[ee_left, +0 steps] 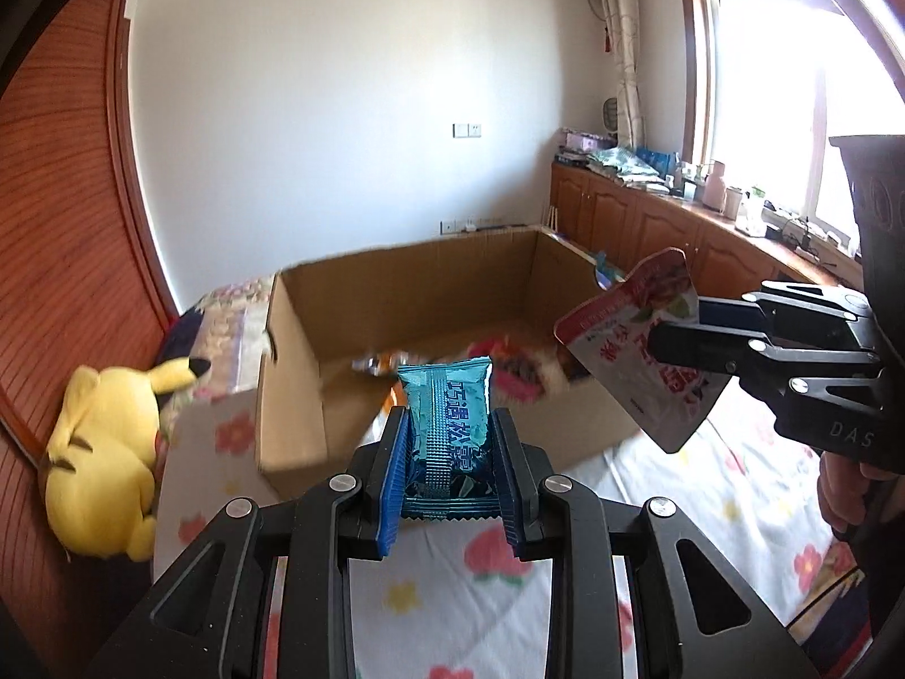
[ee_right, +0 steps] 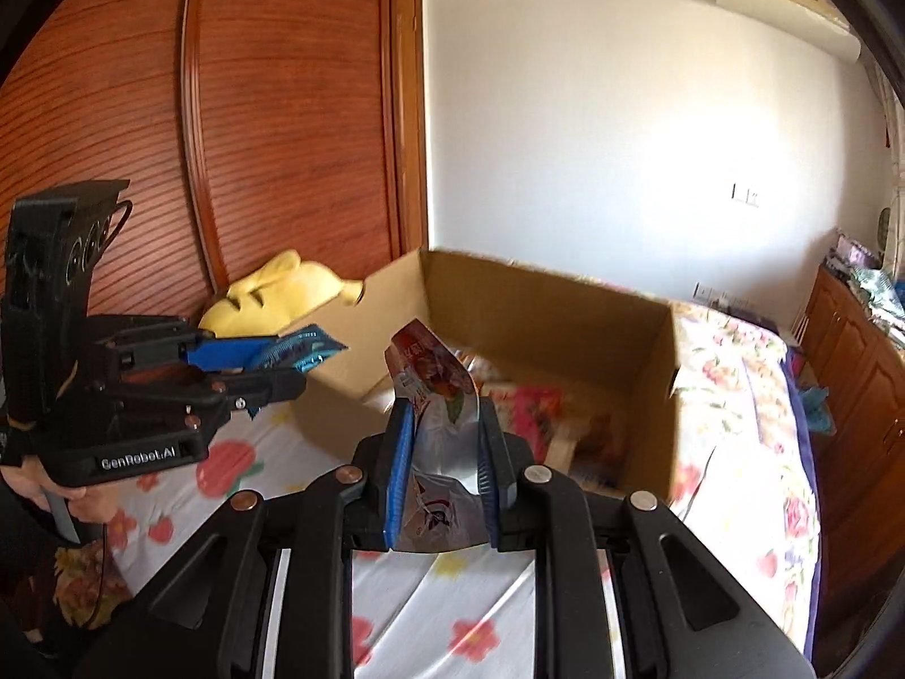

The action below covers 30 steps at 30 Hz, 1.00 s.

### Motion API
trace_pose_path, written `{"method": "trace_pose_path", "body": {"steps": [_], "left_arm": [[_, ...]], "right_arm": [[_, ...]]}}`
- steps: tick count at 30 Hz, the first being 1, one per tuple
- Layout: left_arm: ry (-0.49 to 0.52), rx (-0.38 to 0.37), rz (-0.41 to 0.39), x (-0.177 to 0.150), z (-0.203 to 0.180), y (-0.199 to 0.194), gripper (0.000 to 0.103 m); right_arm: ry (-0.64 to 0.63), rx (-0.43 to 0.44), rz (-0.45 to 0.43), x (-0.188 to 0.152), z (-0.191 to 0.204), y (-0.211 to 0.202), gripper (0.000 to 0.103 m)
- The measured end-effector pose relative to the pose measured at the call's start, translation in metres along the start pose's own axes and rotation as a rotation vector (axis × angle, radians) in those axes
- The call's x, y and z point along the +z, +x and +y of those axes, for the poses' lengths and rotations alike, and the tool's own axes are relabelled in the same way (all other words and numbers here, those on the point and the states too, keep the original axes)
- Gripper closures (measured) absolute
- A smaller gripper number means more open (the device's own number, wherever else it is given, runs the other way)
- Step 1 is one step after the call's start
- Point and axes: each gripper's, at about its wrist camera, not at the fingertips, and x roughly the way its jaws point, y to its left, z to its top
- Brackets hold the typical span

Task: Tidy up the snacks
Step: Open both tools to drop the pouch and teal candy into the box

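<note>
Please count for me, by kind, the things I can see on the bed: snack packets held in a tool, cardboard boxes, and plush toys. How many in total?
Snack packets held in a tool: 2 (blue packet in the left tool, red and white pouch in the right tool)
Cardboard box: 1
Yellow plush toy: 1
Total: 4

Left claw (ee_left: 449,441) clamped, right claw (ee_right: 444,441) clamped, both angled downward

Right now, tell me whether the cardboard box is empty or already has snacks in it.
Not empty. Colourful snack packets lie on the floor of the open cardboard box; blur hides how many.
</note>
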Motion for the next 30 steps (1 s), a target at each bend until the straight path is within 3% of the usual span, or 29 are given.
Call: {"method": "trace_pose_path", "body": {"steps": [6, 14, 16, 17, 21, 30], "left_arm": [[0.009, 0.012, -0.012, 0.019, 0.009, 0.033, 0.074], [0.013, 0.045, 0.027, 0.021, 0.005, 0.077, 0.074], [0.002, 0.052, 0.037, 0.022, 0.005, 0.083, 0.073], [-0.004, 0.056, 0.038, 0.025, 0.005, 0.086, 0.067], [-0.017, 0.074, 0.04, 0.03, -0.001, 0.086, 0.062], [0.003, 0.094, 0.016, 0.024, -0.013, 0.048, 0.062]], "right_arm": [[0.044, -0.026, -0.02, 0.013, -0.028, 0.027, 0.081], [0.097, -0.05, 0.023, 0.009, -0.051, 0.072, 0.08], [0.11, -0.058, 0.037, 0.005, -0.055, 0.079, 0.08], [0.116, -0.061, 0.044, 0.004, -0.055, 0.082, 0.08], [0.142, -0.074, 0.053, -0.002, -0.06, 0.086, 0.072], [0.143, -0.076, 0.013, -0.004, -0.046, 0.048, 0.072]]}}
